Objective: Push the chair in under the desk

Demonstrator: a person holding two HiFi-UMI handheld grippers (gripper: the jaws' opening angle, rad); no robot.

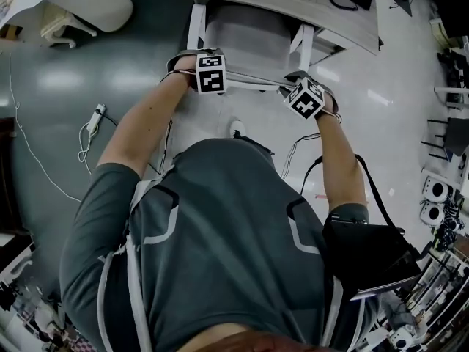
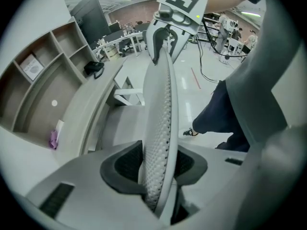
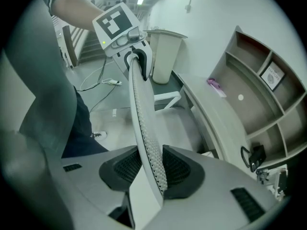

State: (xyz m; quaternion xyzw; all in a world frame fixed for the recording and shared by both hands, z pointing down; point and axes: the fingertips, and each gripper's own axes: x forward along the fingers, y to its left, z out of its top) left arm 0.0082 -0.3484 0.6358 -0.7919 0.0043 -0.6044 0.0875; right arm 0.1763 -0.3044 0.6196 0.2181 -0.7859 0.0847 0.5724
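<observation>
A pale grey mesh-backed chair (image 1: 245, 39) stands with its seat under the light wooden desk (image 1: 293, 2). Both grippers point down onto the top edge of the chair back (image 1: 253, 83). My left gripper (image 1: 210, 86) is at the back's left corner and my right gripper (image 1: 304, 105) at its right corner. In the left gripper view the mesh back (image 2: 160, 128) runs between the dark pads (image 2: 127, 164) of the left gripper (image 2: 158, 169), which touch it. In the right gripper view the right gripper (image 3: 151, 169) is shut on the back (image 3: 141, 123) in the same way.
I stand close behind the chair, one shoe (image 1: 236, 128) near its base. A power strip (image 1: 96, 118) and cables lie on the floor at left. A white bin (image 1: 95, 2) is at the far left. Open shelves (image 2: 43, 80) rise behind the desk.
</observation>
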